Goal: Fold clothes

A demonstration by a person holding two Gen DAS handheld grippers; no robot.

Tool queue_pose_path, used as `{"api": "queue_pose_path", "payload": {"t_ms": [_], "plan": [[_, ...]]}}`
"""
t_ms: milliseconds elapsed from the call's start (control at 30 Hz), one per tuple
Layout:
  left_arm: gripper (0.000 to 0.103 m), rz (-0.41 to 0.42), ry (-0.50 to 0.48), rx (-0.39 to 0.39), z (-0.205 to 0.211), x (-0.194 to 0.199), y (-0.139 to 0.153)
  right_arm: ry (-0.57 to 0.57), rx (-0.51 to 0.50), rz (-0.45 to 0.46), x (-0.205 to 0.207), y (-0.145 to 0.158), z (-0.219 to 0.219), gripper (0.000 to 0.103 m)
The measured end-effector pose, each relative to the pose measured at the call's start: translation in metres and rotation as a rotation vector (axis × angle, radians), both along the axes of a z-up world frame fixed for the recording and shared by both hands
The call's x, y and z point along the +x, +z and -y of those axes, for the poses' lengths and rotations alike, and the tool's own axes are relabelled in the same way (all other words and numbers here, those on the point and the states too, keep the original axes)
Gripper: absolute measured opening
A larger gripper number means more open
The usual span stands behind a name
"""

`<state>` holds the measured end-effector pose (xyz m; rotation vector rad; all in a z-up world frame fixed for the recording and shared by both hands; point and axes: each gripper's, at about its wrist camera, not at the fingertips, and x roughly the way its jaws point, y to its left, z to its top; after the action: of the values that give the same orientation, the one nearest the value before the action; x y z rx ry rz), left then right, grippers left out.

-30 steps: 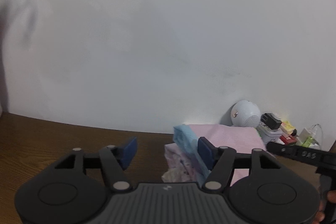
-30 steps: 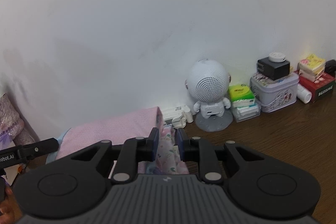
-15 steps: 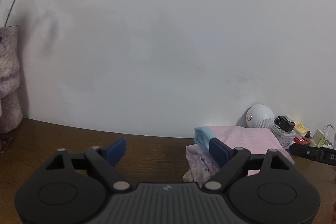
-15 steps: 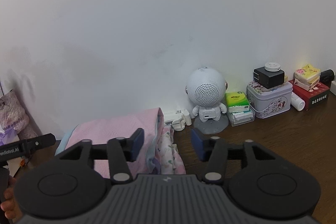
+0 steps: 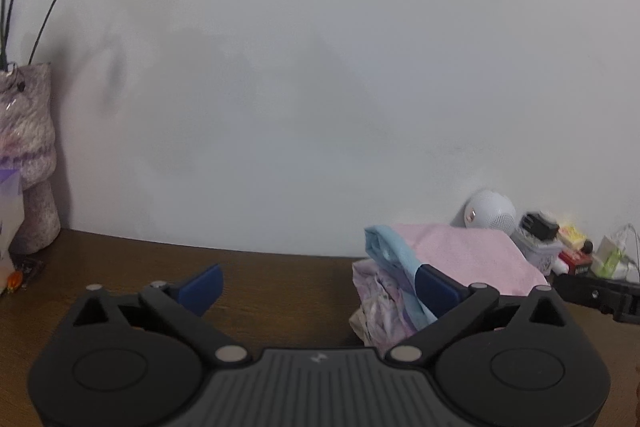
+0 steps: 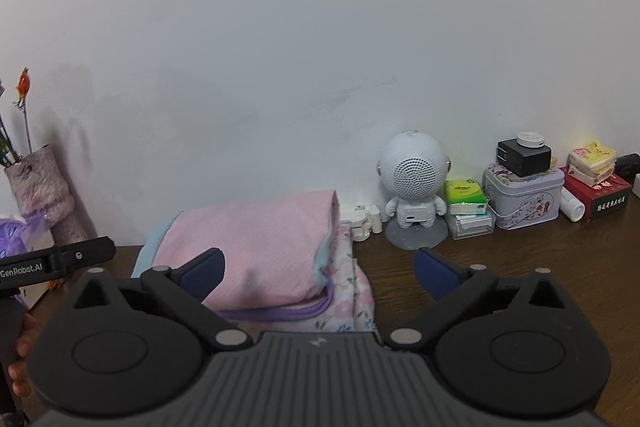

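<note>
We see the right hand-held gripper (image 6: 318,273) with its jaws just opened wide, holding nothing. The pile of folded clothes (image 6: 256,251) lies on the tabletop (image 6: 560,267) right in front of it. The left hand-held gripper (image 5: 318,287) has also just opened wide, and the pile sits by its right finger.

Wooden table (image 6: 560,267) (folded clothes (image 6: 256,247) atop)

Black claw (image 6: 318,273), blue pads (image 6: 204,273)
</note>
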<state>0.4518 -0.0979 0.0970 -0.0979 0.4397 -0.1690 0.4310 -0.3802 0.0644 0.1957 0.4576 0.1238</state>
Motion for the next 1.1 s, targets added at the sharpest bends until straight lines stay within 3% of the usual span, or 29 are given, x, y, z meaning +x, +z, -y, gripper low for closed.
{"api": "queue_pose_path", "payload": {"t_ms": [633,1100], "plan": [[0.103,-0.009,-0.026,0.089,0.024,-0.044,-0.008,0.007,-0.032,-0.03,-0.046,-0.01,-0.01,0.103],[0.103,0.013,-0.045,0.129,0.011,-0.106,-0.006,0.024,-0.079,-0.055,-0.103,-0.018,-0.03,0.103]]}}
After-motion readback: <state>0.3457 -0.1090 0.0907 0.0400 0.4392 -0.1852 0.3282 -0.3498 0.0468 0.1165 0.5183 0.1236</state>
